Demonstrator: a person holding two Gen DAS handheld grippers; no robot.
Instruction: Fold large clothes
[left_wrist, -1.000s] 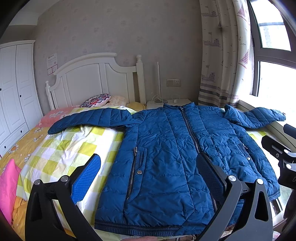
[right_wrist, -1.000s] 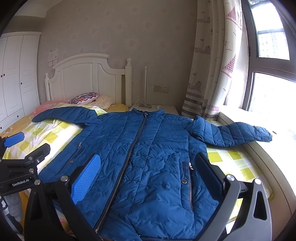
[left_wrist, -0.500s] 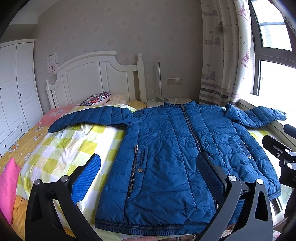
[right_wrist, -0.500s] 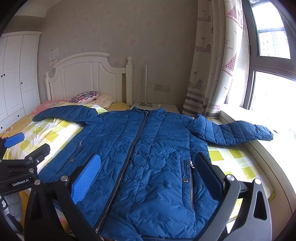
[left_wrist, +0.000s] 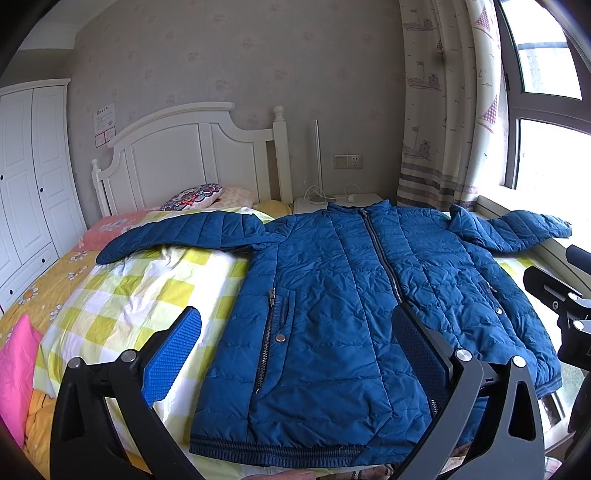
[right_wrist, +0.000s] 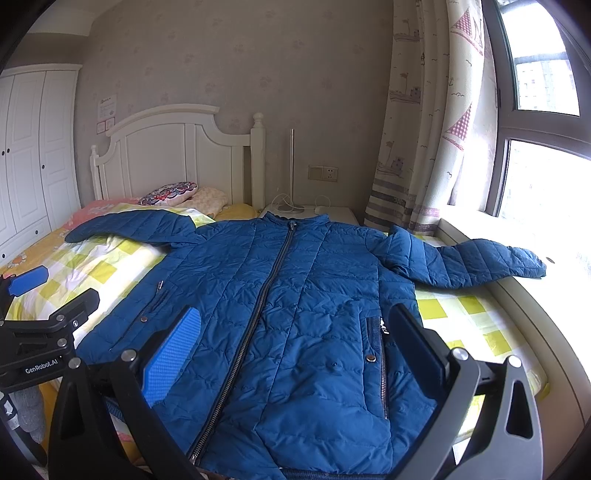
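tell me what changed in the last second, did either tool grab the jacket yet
Nothing was grabbed. The left tool and right tool stay open above the near hem, touching nothing. Both views drift only slightly, so the blue jacket sits a touch lower in frame. The jacket itself has not moved: zipped, front up, both sleeves spread across the checked bedspread.

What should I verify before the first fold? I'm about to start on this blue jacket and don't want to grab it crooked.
1. Jacket lies flat, front up, zipped: ok.
2. Both sleeves spread out to the sides, left sleeve, right sleeve: ok.
3. Left gripper open, holding nothing: ok.
4. Right gripper open, holding nothing: ok.
5. Right cuff sits on the window ledge, off the bed: not ok.
6. Whether the back is smooth underneath: cannot tell.
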